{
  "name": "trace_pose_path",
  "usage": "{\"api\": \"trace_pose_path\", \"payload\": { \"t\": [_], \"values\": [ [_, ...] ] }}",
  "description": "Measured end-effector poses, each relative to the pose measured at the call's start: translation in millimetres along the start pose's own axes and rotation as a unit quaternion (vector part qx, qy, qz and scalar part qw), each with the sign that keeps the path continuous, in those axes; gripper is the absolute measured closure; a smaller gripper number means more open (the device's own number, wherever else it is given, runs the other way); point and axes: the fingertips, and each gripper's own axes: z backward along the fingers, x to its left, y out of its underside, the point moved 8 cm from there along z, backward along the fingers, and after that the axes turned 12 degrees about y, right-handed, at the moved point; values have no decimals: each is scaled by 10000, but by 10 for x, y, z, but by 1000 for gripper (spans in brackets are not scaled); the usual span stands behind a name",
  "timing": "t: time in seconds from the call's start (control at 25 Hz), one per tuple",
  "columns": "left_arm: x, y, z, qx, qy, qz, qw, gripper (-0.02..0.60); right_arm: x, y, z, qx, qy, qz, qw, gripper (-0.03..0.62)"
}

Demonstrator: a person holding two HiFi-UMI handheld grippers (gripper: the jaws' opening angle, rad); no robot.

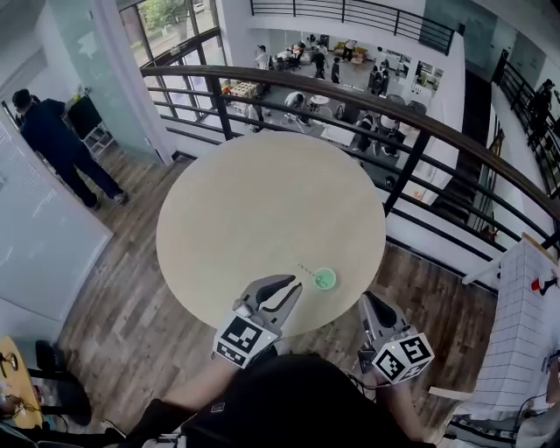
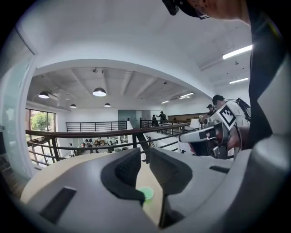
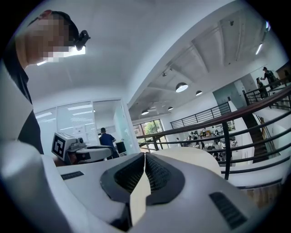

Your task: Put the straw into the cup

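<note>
Head camera looks steeply down; all share table (image 1: 262,210).

- Bright, even daylight fills the head view, coming through the windows (image 1: 166,17) at upper left; the desk (image 1: 262,210) carries only faint shadows.
- In the left gripper view the ceiling lamps (image 2: 99,92) glow and a strip light (image 2: 236,51) glares white.
- Wide-angle distortion bows the railing (image 1: 350,92); both gripper views darken to black at their corners.
- The left hand-held gripper (image 2: 144,157) looks soft, too near for focus.
</note>
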Motion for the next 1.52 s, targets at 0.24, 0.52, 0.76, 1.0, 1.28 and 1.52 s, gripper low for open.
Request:
{"api": "trace_pose_path", "payload": {
  "t": [0.24, 0.52, 0.76, 1.0, 1.28, 1.52],
  "values": [
    [163, -26, 264, -195, -120, 1, 9997, 564, 253, -83, -103, -129, -67, 52, 9999, 571],
    [286, 38, 424, -277, -147, 148, 9994, 574, 381, -125, -147, -264, -21, 80, 9996, 571],
    [340, 90, 453, -236, -156, 200, 9994, 574, 459, -86, -174, -238, -38, 75, 9997, 572],
    [395, 134, 484, -239, -149, 300, 9992, 574, 547, -100, -172, -305, -123, 273, 9991, 572],
    [393, 146, 507, -229, -126, 316, 9992, 574, 595, -94, -160, -291, -150, 359, 9988, 572],
    [424, 151, 539, -221, -80, 356, 9991, 574, 643, -82, -191, -269, -145, 358, 9989, 572]
  ]
}}
